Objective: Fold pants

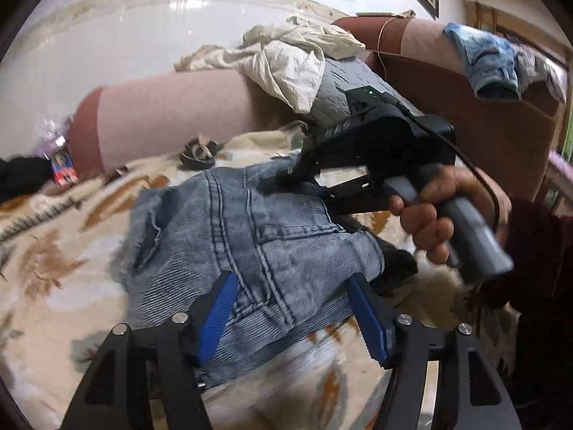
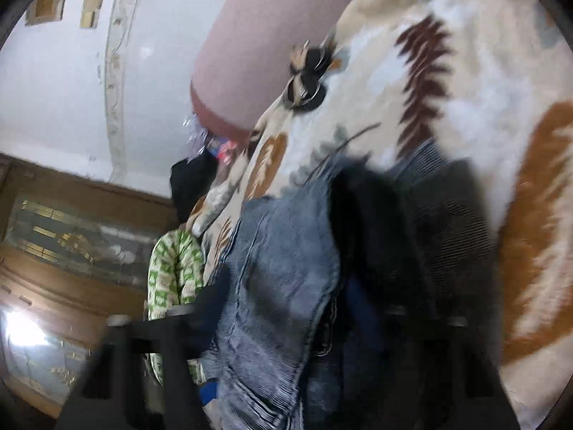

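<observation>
Faded blue jeans (image 1: pixel 250 243) lie bunched on a patterned blanket (image 1: pixel 53 286). My left gripper (image 1: pixel 292 290) is open, its blue pads either side of the jeans' near edge, with denim between them. My right gripper (image 1: pixel 315 179) is seen from the side at the far edge of the jeans, held by a hand (image 1: pixel 440 215). In the right wrist view the jeans (image 2: pixel 279 286) fill the space between the blurred fingers (image 2: pixel 211 390), over a dark garment (image 2: pixel 412 243); whether they are clamped is unclear.
A pink bolster (image 1: pixel 172 114) lies behind the blanket. A cream cloth (image 1: pixel 286 57) and a second denim piece (image 1: pixel 490 61) hang on the brown sofa back (image 1: pixel 501 136). A black belt (image 1: pixel 198 154) lies on the blanket. A green-patterned garment (image 2: pixel 172 272) is at the blanket's edge.
</observation>
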The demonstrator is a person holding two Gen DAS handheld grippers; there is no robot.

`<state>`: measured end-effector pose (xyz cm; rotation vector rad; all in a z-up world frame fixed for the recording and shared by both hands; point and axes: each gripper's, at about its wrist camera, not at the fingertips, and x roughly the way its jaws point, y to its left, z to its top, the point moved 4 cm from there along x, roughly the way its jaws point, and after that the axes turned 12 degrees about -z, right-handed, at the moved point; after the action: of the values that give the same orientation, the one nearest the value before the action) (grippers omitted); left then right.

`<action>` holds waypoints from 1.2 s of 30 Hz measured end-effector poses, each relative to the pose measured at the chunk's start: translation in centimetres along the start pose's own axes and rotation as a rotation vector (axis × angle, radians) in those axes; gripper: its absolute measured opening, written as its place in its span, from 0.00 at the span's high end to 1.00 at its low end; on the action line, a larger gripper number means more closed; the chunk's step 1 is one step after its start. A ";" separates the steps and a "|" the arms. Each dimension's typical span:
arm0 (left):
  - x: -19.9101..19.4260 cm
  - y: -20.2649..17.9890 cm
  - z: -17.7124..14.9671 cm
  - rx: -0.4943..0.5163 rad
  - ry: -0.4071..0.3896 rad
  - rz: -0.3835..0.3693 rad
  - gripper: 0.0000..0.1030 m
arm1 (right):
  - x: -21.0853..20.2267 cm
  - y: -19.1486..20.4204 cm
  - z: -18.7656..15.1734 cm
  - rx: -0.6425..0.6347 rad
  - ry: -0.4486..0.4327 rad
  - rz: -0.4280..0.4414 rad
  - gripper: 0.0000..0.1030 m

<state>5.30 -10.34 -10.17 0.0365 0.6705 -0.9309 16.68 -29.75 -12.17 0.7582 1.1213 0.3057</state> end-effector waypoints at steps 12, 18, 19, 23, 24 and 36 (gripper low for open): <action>0.5 -3.5 3.4 -0.050 -0.077 -0.207 0.53 | -8.0 1.4 1.5 -0.078 -0.253 -0.081 0.90; -2.7 -1.6 5.0 -0.067 -0.152 -0.167 0.52 | -7.4 -3.5 2.9 -0.002 -0.215 -0.183 0.92; -3.2 -0.8 5.1 -0.070 -0.159 -0.130 0.52 | -6.6 -3.8 2.7 -0.002 -0.191 -0.199 0.92; -5.1 3.9 5.1 -0.148 -0.169 0.047 0.52 | -6.3 -3.7 2.1 0.029 -0.159 -0.159 0.90; -5.3 5.2 4.9 -0.185 -0.155 0.082 0.52 | -7.2 -3.1 1.9 0.027 -0.170 -0.134 0.90; -1.7 6.2 1.5 -0.213 0.030 0.242 0.53 | -6.1 5.1 -6.8 -0.350 -0.171 -0.215 0.67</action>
<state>10.05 -5.76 -9.61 -0.0569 0.7719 -0.6243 8.71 -26.96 -5.92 0.3432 0.9447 0.2420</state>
